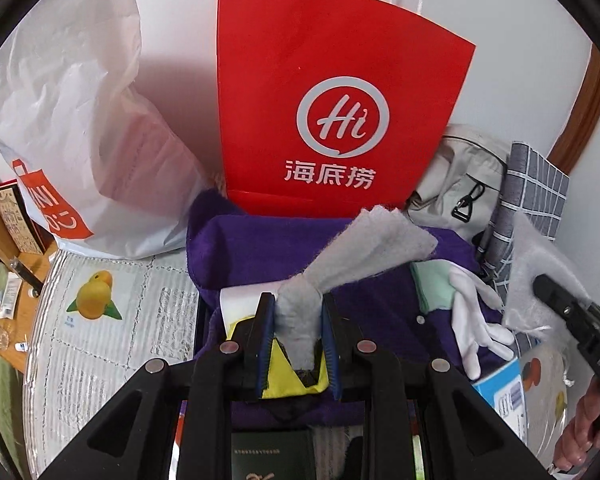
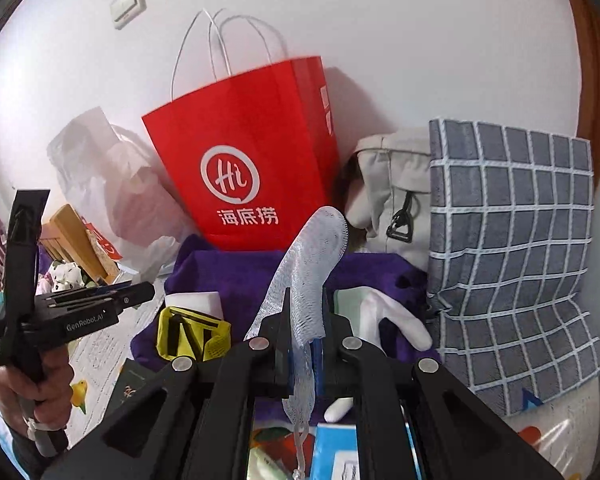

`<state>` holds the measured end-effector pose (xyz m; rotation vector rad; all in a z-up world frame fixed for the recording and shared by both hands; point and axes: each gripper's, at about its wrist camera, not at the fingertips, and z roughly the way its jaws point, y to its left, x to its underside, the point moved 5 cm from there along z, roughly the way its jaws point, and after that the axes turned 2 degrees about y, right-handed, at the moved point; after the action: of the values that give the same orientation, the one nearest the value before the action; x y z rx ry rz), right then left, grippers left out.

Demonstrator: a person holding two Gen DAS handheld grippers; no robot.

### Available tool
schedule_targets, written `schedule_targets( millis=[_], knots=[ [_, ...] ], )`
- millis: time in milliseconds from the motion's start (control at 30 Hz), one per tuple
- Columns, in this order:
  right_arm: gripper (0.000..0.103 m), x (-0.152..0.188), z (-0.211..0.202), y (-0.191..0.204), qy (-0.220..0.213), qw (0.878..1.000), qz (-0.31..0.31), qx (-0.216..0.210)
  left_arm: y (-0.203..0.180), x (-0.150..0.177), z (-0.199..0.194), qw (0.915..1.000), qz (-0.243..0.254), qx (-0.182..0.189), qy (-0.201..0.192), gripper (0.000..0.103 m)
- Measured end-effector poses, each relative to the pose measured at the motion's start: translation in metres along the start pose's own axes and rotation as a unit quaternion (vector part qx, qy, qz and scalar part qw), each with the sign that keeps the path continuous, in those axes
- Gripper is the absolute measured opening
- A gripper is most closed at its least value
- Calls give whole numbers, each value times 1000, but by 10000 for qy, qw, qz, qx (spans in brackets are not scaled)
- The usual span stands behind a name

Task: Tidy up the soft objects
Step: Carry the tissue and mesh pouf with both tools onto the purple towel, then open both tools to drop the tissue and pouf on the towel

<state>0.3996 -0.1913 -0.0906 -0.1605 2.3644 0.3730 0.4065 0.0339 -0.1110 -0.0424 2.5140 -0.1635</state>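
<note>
My left gripper (image 1: pixel 298 312) is shut on a grey felt cloth (image 1: pixel 364 252), which it holds up above a purple towel (image 1: pixel 252 252). My right gripper (image 2: pixel 306 312) is shut on a white mesh net pouch (image 2: pixel 312 256), held upright above the same purple towel (image 2: pixel 228 268). The net (image 1: pixel 536 280) and the right gripper body show at the right of the left wrist view. A white glove (image 1: pixel 476 320) and a pale green cloth (image 1: pixel 434 286) lie on the towel. A yellow pouch (image 2: pixel 192 332) lies at its left edge.
A red paper bag (image 1: pixel 332 100) stands against the wall behind the towel. A white plastic bag (image 1: pixel 68 120) is to its left. A beige bag (image 2: pixel 396 184) and a grey checked cushion (image 2: pixel 512 240) are to its right. A quilted mat (image 1: pixel 112 312) covers the surface.
</note>
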Motion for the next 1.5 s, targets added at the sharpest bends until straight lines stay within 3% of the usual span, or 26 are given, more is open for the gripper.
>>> schedule_targets(
  millis=[133,667,967,1367,1433,1500],
  knots=[
    [7,4,11,3,62,9996,-264,77,-1,0,10,9999,64,-1,88,22],
    [8,22,51,-13,647,9978,-95,-75,3,3,24,9998,38,48,213,22],
    [10,40,84,-6,1180,9927,-125,-198,1,7,36,9992,102,100,374,22],
    [10,45,96,-3,1160,9927,-316,108,-12,19,61,9961,291,112,825,22],
    [15,46,98,-2,1219,9919,-355,93,-18,21,65,9953,382,118,882,22],
    [29,46,97,-1,1235,9915,-394,85,-21,23,68,9945,452,84,945,22]
  ],
)
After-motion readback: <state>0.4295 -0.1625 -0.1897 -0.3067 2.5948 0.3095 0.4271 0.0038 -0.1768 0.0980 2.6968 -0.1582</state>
